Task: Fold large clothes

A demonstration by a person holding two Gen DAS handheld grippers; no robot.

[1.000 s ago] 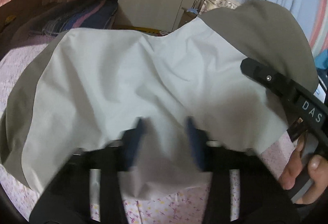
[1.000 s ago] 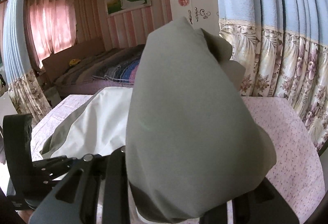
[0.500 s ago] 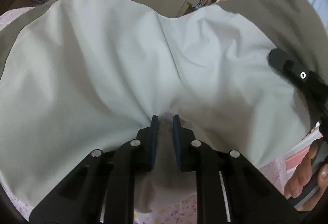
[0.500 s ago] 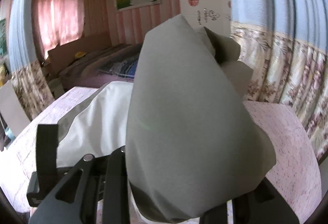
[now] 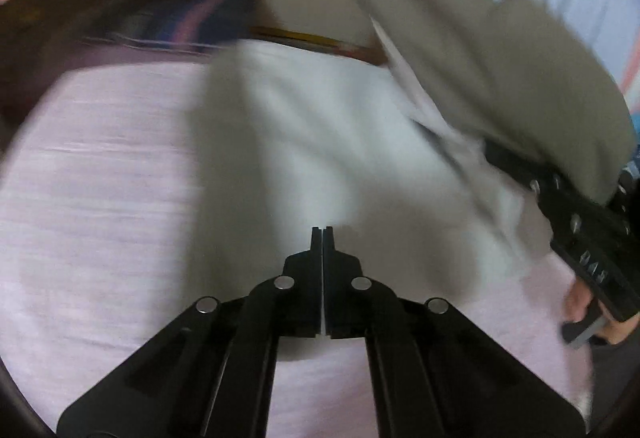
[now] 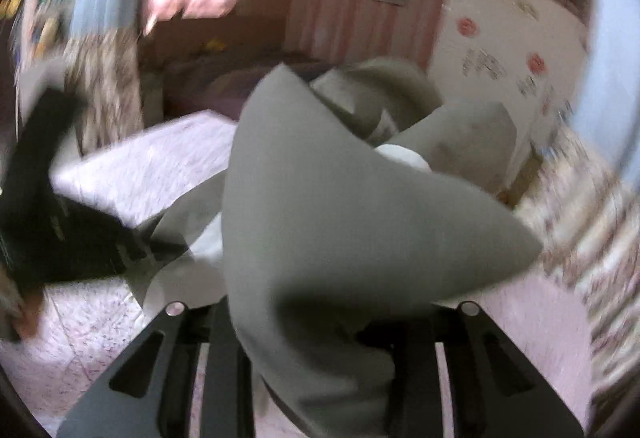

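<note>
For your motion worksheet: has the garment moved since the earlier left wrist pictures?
Yes. The garment has shifted right against the pink bedcover, now bare on the left.

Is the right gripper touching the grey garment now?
Touching. In the right wrist view the grey garment bunches up out of the right gripper, hiding the fingertips, and hangs lifted above the pink bedsheet.

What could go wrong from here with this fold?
1. The left gripper is shut over the garment, but no fabric clearly shows between its jaws. It may have missed, leaving that side unlifted.
2. The right gripper holds a thick grey bunch, not a flat edge. It could slip out or land crumpled on the bed cover.
</note>
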